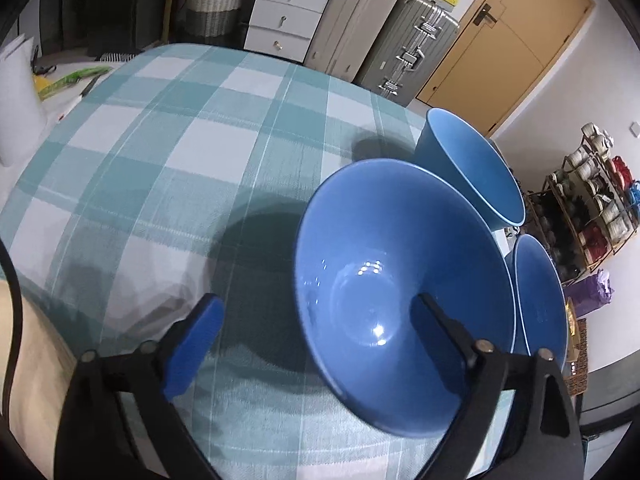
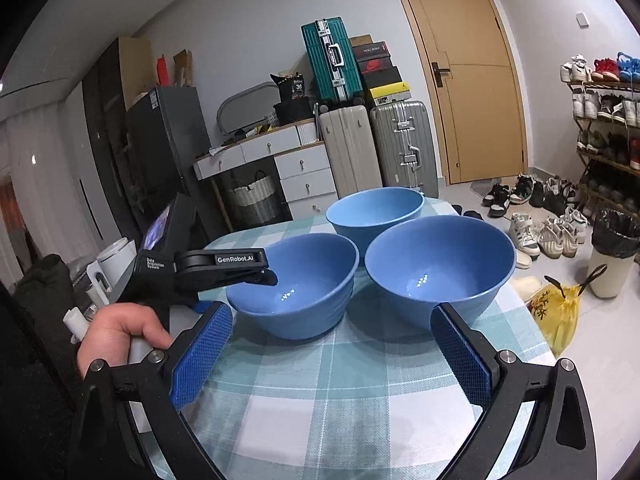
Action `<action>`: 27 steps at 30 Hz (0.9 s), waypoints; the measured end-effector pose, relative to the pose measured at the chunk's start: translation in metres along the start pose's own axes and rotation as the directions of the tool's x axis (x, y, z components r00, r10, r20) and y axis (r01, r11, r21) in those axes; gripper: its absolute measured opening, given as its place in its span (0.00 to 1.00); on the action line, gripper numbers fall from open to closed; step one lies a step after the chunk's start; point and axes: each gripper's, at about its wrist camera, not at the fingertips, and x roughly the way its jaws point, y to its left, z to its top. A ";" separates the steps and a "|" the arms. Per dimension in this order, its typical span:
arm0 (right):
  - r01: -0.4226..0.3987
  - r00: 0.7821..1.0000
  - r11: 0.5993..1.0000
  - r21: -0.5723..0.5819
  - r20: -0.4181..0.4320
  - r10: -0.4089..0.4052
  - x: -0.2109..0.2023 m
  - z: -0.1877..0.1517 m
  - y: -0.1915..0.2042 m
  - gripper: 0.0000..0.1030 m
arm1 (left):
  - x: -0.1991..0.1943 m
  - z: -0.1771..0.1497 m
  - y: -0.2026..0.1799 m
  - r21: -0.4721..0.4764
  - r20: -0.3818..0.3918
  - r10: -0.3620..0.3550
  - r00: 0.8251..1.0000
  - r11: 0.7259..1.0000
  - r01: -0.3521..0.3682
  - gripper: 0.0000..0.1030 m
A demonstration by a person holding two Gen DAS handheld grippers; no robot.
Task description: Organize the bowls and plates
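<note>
Three blue bowls stand on a teal checked tablecloth (image 2: 320,400). In the right wrist view the left bowl (image 2: 296,296) looks like a nested stack, with a second bowl (image 2: 440,272) to its right and a third (image 2: 376,208) behind. My left gripper (image 2: 264,274) reaches over the left bowl's near-left rim. In the left wrist view that gripper (image 1: 316,320) is open, one finger inside the nearest bowl (image 1: 400,280), the other outside. The other bowls (image 1: 472,168) (image 1: 540,300) sit further right. My right gripper (image 2: 332,332) is open and empty in front of the bowls.
Suitcases (image 2: 400,152), white drawers (image 2: 304,176) and a woven basket (image 2: 252,196) stand behind the table. A shoe rack (image 2: 608,120), shoes, a bin (image 2: 612,252) and a yellow bag (image 2: 560,312) are on the floor at the right. Items (image 1: 72,80) lie at the table's far-left edge.
</note>
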 end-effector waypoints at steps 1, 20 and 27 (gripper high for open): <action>-0.001 1.000 1.000 0.003 -0.006 0.001 0.002 -0.001 -0.001 0.98 | 0.001 0.000 -0.002 0.011 0.005 0.003 1.000 1.000 -0.003 0.90; 0.015 0.996 0.997 0.069 -0.089 -0.009 0.022 -0.010 -0.013 0.98 | 0.026 -0.002 -0.006 0.119 -0.075 0.110 0.991 0.988 -0.101 0.24; 0.047 0.992 0.999 0.020 -0.119 -0.044 0.025 -0.002 -0.006 0.98 | 0.024 -0.002 -0.004 0.142 -0.095 0.105 0.990 0.986 -0.091 0.12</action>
